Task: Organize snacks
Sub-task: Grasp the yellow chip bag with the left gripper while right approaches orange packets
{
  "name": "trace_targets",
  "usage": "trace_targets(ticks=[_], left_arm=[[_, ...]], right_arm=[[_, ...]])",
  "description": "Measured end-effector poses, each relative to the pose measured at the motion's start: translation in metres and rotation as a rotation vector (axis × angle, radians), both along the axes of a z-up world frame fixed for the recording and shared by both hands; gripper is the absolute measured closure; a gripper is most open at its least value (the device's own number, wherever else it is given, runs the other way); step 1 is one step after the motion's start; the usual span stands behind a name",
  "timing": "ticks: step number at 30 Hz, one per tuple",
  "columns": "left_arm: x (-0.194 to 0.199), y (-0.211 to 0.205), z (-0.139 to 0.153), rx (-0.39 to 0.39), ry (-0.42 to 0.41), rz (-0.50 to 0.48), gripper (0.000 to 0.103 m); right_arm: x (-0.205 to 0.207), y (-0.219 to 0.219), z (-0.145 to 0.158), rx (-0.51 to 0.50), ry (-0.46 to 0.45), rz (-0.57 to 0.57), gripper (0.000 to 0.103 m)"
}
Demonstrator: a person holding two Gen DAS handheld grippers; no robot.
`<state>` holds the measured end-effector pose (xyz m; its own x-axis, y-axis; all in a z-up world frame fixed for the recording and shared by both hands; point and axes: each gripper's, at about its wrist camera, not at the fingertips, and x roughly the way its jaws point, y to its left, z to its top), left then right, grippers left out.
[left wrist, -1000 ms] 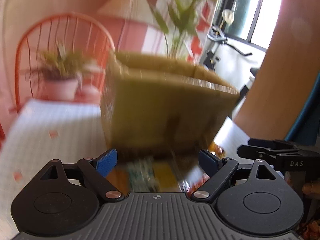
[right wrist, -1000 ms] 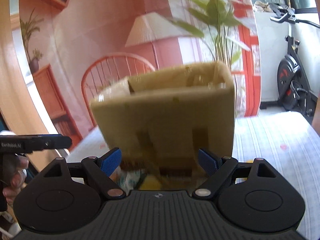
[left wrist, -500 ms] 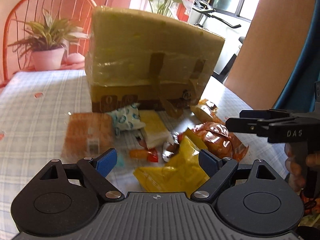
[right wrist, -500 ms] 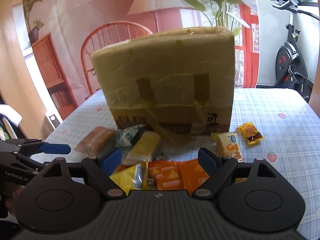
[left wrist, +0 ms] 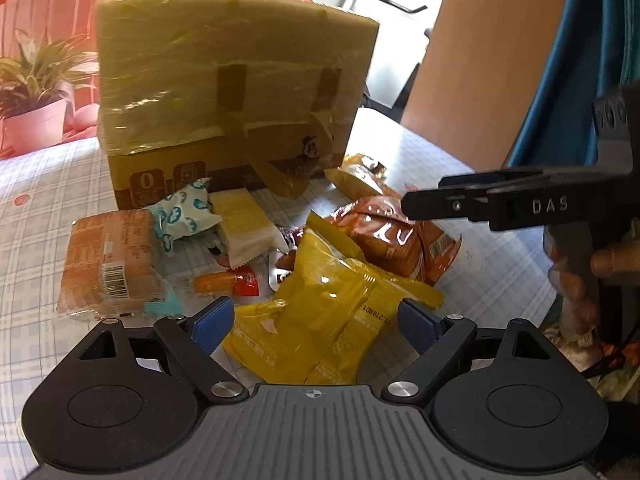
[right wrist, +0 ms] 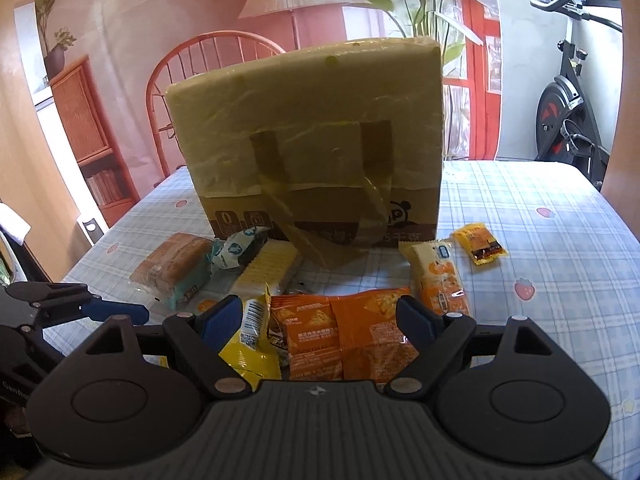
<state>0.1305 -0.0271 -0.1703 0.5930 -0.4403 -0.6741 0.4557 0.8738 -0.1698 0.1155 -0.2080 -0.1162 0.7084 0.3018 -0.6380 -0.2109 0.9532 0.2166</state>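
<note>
Cardboard box [right wrist: 316, 136] hides the table behind it, snack pile's overlapped so a full count's iffy — two orange packs [right wrist: 344, 336] by its front, both grippers [left wrist: 316, 320] [right wrist: 320, 320] wide open, empty.

gripper [right wrist: 318, 318]: jaws wide, empty, above orange packs [right wrist: 344, 332]
box [right wrist: 308, 140]: upright on tabletop [right wrist: 560, 240], tape-wrapped
snacks: scattered before box; yellow sachet [right wrist: 480, 243] apart at right
</note>
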Motion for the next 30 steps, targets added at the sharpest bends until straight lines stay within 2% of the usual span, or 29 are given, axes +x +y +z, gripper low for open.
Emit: trace_targets(ticks=[7, 12, 17, 22, 25, 26, 30], left_arm=[[0.001, -0.017, -0.008, 0.116, -0.019, -0.050, 0.013], [0.008, -0.022, -0.012, 0.132, -0.025, -0.058, 0.013], [0.016, -0.031, -0.014, 0.170, -0.049, -0.110, 0.013], [0.023, -0.034, -0.021, 0.166, -0.014, -0.140, 0.013], [0.023, -0.030, -0.024, 0.121, 0.008, -0.137, 0.020], [0.023, -0.028, -0.025, 0.108, 0.013, -0.129, 0.026], [0.016, -0.021, -0.023, 0.083, 0.002, -0.088, 0.032]], right_arm=[[0.001, -0.002, -0.002, 0.004, 0.003, -0.006, 0.017], [0.002, -0.004, -0.004, 0.008, 0.007, -0.012, 0.017], [0.003, -0.006, -0.003, 0.007, 0.004, -0.021, 0.017], [0.002, -0.010, -0.003, 0.012, 0.005, -0.037, 0.017], [0.002, -0.012, -0.004, 0.013, 0.011, -0.045, 0.017], [0.002, -0.013, -0.005, 0.012, 0.014, -0.048, 0.017], [0.003, -0.016, -0.009, 0.005, 0.026, -0.055, 0.017]])
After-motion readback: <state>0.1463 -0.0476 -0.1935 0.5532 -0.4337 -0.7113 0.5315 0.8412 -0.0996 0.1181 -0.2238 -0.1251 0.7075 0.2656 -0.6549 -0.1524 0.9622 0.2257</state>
